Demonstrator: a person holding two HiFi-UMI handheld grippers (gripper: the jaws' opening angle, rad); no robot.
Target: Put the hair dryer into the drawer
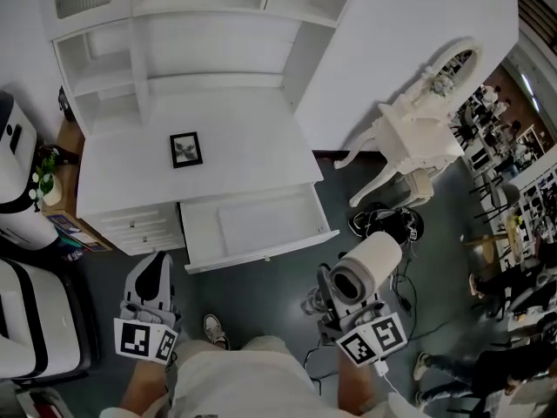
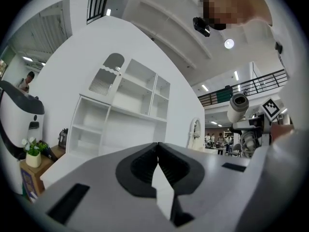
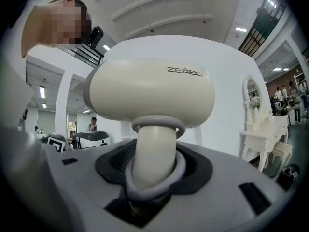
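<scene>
A cream hair dryer (image 1: 367, 266) stands upright in my right gripper (image 1: 335, 293), which is shut on its handle; in the right gripper view the handle (image 3: 150, 149) fills the gap between the jaws, with the barrel (image 3: 149, 98) above. The white desk's drawer (image 1: 261, 252) is pulled open and looks empty, ahead and to the left of the dryer. In front of the desk's left drawers, my left gripper (image 1: 157, 275) has its tips touching and holds nothing; the left gripper view shows those jaws (image 2: 157, 151) closed, with the dryer (image 2: 238, 108) off to the right.
A small framed picture (image 1: 185, 150) lies on the desk top (image 1: 244, 159), under white shelves (image 1: 174, 50). An ornate white dressing table (image 1: 418, 133) stands to the right, a black bag (image 1: 387, 223) on the floor below it. A white machine (image 1: 17, 159) and a potted plant (image 1: 48, 185) are at the left.
</scene>
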